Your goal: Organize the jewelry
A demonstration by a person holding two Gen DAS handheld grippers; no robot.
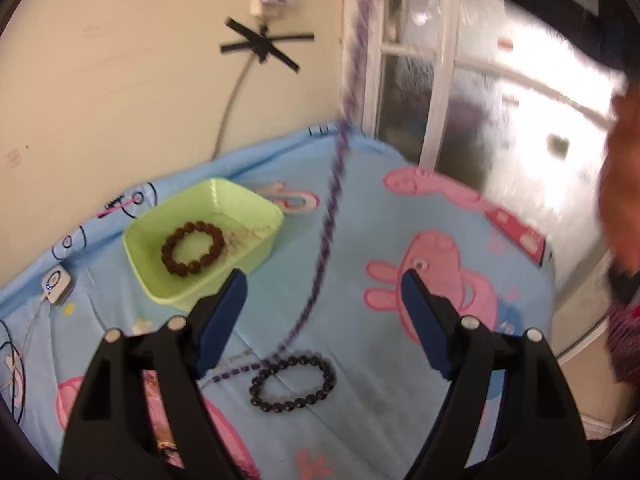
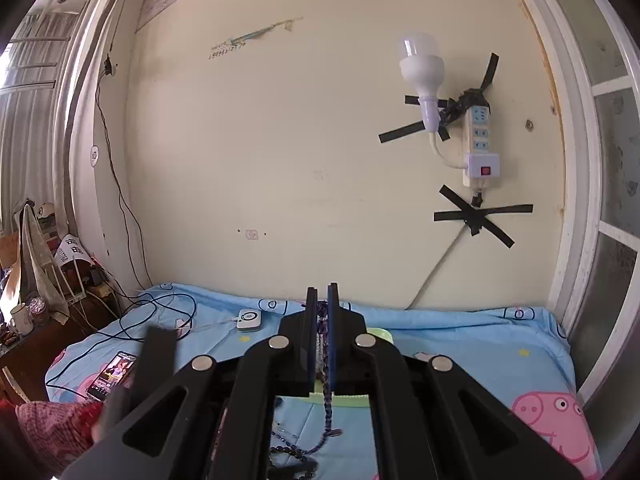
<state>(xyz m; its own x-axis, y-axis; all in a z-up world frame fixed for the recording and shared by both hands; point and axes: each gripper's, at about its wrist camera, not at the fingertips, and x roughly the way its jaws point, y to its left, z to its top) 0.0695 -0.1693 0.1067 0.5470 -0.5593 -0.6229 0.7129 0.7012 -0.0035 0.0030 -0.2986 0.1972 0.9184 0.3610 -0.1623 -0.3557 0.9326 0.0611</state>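
A bed [image 1: 400,208] covered by a blue sheet printed with pink cartoon pigs carries everything, its far edge against a cream wall [image 2: 300,160]. A light green tray [image 1: 256,208] sits near the far left corner of the bed, holding a brown bead bracelet [image 1: 193,247]. The left tool [image 1: 324,284] hangs over the bed with its blue pads spread wide, gripping nothing. The right tool [image 2: 321,300] is pinched tight on a purple bead necklace [image 1: 332,208], which hangs stretched down to the sheet, its lower end lying beside a black bead bracelet [image 1: 292,383] near the bed's front edge.
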